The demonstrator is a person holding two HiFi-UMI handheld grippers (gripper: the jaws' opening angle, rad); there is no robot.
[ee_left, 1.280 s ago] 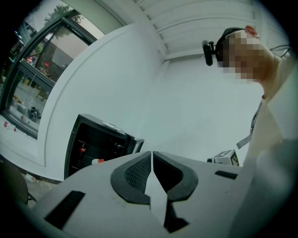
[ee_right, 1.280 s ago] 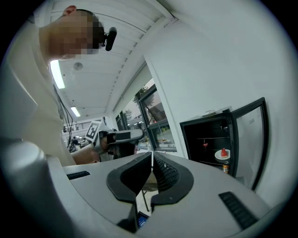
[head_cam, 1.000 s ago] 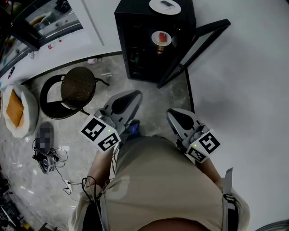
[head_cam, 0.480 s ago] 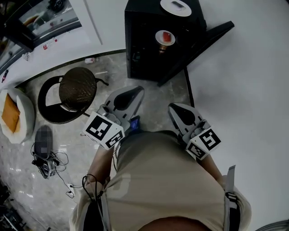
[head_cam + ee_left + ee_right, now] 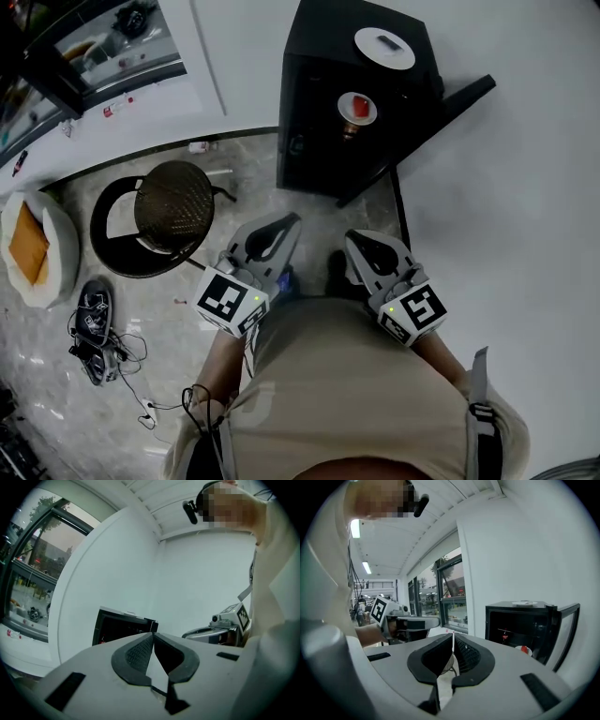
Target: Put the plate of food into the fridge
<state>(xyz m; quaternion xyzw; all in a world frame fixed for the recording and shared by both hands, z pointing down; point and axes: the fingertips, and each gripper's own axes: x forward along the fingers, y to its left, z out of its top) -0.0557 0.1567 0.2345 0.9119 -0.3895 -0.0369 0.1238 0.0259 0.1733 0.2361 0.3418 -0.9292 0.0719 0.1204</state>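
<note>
A small black fridge [image 5: 319,122] stands on the floor against the white wall, its door [image 5: 441,108] swung open to the right. Inside, on a shelf, sits a white plate with red food [image 5: 357,107]; the right gripper view shows this plate [image 5: 525,649] too. A second white plate [image 5: 384,47] lies on top of the fridge. My left gripper [image 5: 289,223] and right gripper [image 5: 356,242] hang side by side in front of the person's body, well short of the fridge. Both are shut and hold nothing, with the tips meeting in each gripper view [image 5: 153,634] [image 5: 453,637].
A black round stool [image 5: 173,197] stands left of the fridge. Further left lie a white cushion with an orange pad [image 5: 33,248] and a shoe among cables [image 5: 94,319]. A white wall [image 5: 525,206] runs along the right, and a glass window front [image 5: 103,47] runs along the far left.
The fridge has shifted right and down in the head view. Both grippers have drawn closer together and nearer the body. Their jaws stay shut and empty.
</note>
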